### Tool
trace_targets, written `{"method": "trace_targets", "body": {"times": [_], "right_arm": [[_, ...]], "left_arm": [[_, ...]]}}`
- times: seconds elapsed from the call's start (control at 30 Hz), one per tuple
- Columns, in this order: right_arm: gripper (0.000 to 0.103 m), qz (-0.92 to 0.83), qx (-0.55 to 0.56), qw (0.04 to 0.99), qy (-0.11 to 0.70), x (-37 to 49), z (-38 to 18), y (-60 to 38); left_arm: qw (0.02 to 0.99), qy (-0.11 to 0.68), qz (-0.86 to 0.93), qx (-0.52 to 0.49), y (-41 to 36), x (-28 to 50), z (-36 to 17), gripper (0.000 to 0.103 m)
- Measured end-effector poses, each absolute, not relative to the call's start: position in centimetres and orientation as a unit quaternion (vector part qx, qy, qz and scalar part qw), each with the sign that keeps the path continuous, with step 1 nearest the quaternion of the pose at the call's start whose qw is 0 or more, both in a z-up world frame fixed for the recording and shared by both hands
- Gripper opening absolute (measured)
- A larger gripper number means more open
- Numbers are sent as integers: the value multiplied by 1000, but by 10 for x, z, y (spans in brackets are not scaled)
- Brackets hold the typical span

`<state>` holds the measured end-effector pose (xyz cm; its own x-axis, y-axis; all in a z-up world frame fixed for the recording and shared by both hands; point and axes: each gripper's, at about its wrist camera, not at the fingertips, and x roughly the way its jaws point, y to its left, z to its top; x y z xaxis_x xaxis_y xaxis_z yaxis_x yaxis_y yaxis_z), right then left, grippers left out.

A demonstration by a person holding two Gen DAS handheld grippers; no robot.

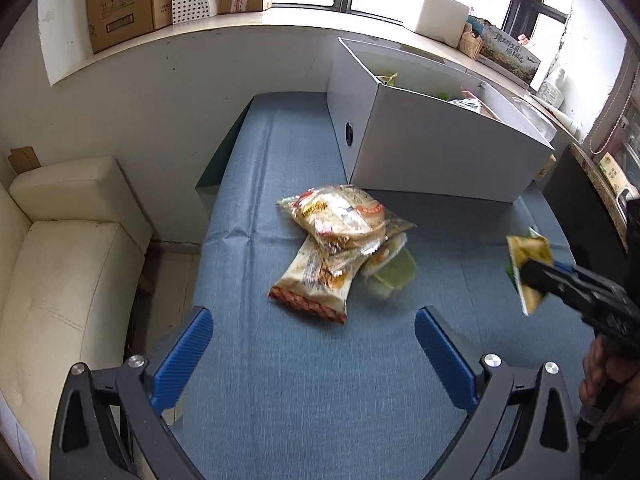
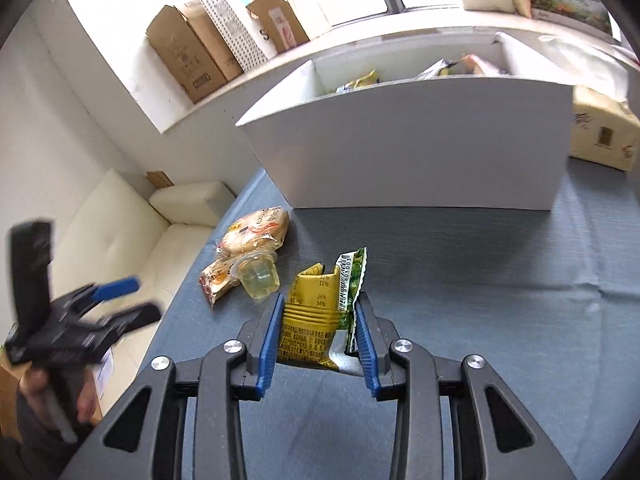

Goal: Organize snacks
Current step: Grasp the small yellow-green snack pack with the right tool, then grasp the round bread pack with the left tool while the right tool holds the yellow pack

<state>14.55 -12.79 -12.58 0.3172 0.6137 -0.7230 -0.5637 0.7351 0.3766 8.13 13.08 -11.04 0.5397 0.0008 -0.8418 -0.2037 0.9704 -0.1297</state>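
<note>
My right gripper (image 2: 320, 300) is shut on a yellow snack packet (image 2: 310, 320) and a green one (image 2: 352, 284), held above the blue table. In the left wrist view the same packets (image 1: 530, 268) show at the right in that gripper (image 1: 532, 276). My left gripper (image 1: 314, 330) is open and empty, above the table just short of two cream snack bags (image 1: 340, 216) and a clear jelly cup (image 1: 394, 274). Bags (image 2: 256, 228) and cup (image 2: 260, 276) lie left of my right gripper. The white divided box (image 1: 436, 148) stands behind, with snacks inside (image 2: 360, 80).
A cream sofa (image 1: 60, 264) sits left of the table (image 1: 320, 392). Cardboard boxes (image 1: 120, 4) line the window ledge. A beige pack (image 2: 604, 136) lies right of the white box (image 2: 420, 148). The table's left edge drops to the floor.
</note>
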Motion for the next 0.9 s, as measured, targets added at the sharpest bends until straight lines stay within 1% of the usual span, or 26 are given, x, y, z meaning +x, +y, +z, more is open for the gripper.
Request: {"method": "trace_targets", "body": {"times": [0.1,0.27,0.4,0.43,0.47,0.5,0.6,0.77,0.9], "right_arm": [[38,359,29,817,451,134,-120,-142],[38,349,35,824,444,121,-116,-161],[38,337,47,824,453,121,-120,-178],[38,333,47,824,456,121,-121,-182],[38,330,48,824,458,122,-122,-185],[38,327,51,824,459,122,-123,-189],[38,323,60,824,463,126,-128,-194],[38,320,68,819,470,130,-135,-192],[38,326,64,821,463,127,-133,-191]], "left_arm": [[860,491,69,-123,136,120,-116,103],[849,510,81,-115,116,176,-132,103],[834,530,130,-82,103,203,-152,103],[831,533,134,-83,102,204,-157,102],[829,535,137,-84,102,204,-161,97],[827,538,140,-83,101,205,-163,89],[834,529,138,-76,98,201,-161,82],[845,517,118,-73,95,188,-148,80],[861,492,95,-89,91,165,-121,80]]}}
